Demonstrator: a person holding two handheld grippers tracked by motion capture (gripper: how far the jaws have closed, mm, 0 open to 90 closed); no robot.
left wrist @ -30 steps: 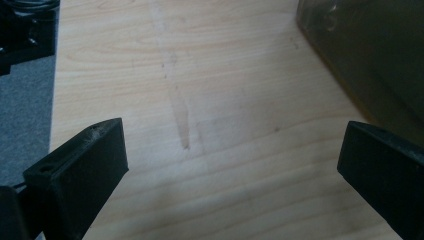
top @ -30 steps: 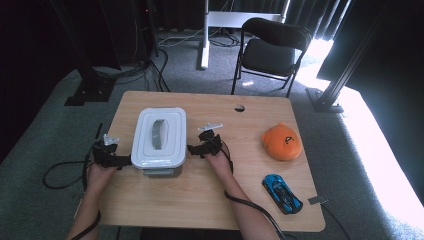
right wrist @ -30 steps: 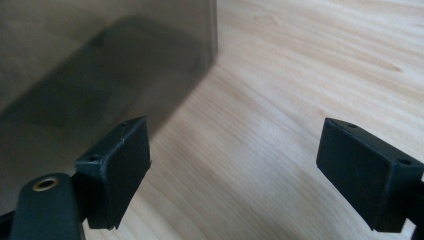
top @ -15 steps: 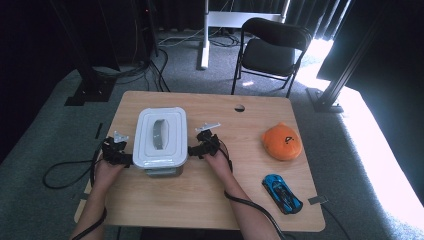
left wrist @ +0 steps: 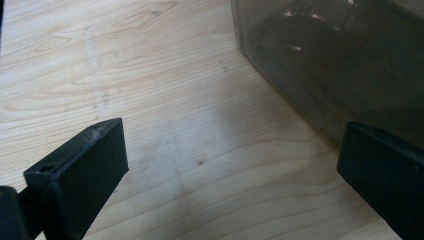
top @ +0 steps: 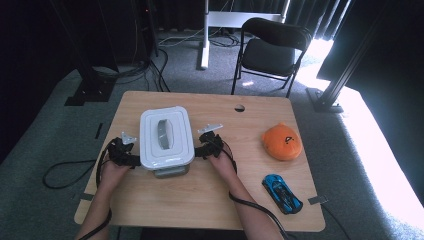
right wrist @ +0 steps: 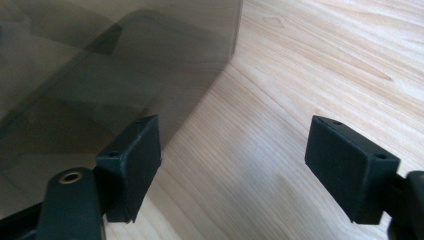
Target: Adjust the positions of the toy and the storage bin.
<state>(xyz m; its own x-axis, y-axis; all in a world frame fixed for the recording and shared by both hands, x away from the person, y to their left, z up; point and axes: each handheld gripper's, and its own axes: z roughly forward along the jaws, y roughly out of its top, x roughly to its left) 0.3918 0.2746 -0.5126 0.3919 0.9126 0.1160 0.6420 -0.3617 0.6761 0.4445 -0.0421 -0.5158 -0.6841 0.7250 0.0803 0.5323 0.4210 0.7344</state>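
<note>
A clear box with a white lid (top: 165, 135) stands on the wooden table (top: 200, 200), left of centre. My left gripper (top: 132, 160) is at the box's left side, jaws wide apart; in the left gripper view (left wrist: 232, 145) the box's wall (left wrist: 340, 55) rises behind the right-hand jaw. At the box's right side is my right gripper (top: 198, 151). In the right gripper view (right wrist: 235, 132) its jaws have just been closing and stand open over bare wood, the box's wall (right wrist: 100, 70) behind the left-hand jaw.
An orange rounded object (top: 282, 141) lies at the table's right, and a blue toy car (top: 281, 192) nearer the front right corner. A black folding chair (top: 272, 47) stands beyond the far edge. Cables trail over the floor at the left.
My left gripper has moved right, from off the box's side up to its left wall. The right gripper has stayed at the box's right side.
</note>
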